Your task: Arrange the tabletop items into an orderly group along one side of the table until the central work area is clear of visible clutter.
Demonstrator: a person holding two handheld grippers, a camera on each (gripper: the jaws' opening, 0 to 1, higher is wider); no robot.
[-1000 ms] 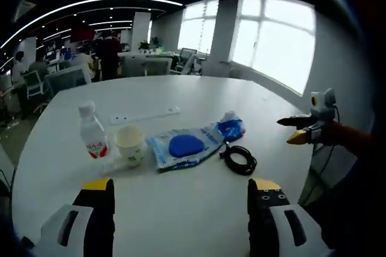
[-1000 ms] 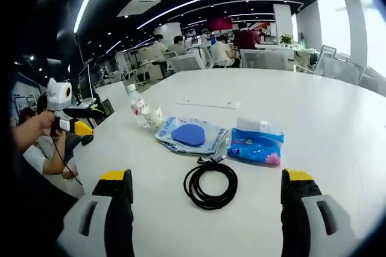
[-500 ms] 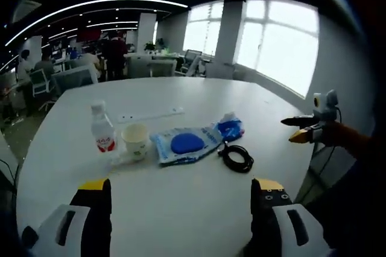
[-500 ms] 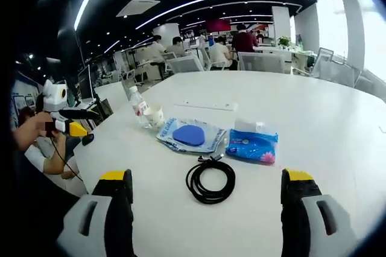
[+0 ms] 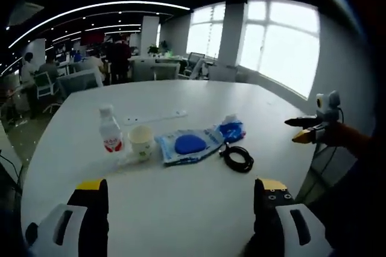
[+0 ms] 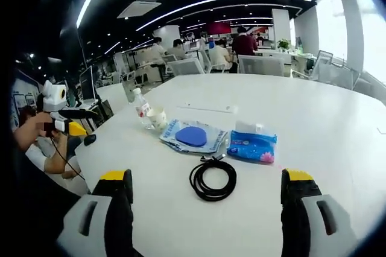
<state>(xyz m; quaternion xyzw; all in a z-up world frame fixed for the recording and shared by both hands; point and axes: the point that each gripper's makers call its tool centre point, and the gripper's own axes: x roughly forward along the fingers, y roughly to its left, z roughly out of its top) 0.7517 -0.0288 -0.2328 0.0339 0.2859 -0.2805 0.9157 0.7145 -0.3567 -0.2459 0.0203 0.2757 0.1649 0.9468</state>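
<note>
Two tongs (image 5: 180, 199) (image 6: 208, 193); one bottle (image 5: 110, 137), one cup (image 5: 142, 142).

The round white bench (image 5: 181, 196) carries a clear plastic bottle with a red label (image 5: 110, 137), a cream paper cup (image 5: 141, 142), a pale blue packet holding a dark blue round pad (image 5: 189, 144), a bright blue tissue pack with pink flowers (image 6: 252, 146) and a black coiled cable (image 6: 213, 178). A long white strip (image 5: 154, 116) lies behind.
</note>
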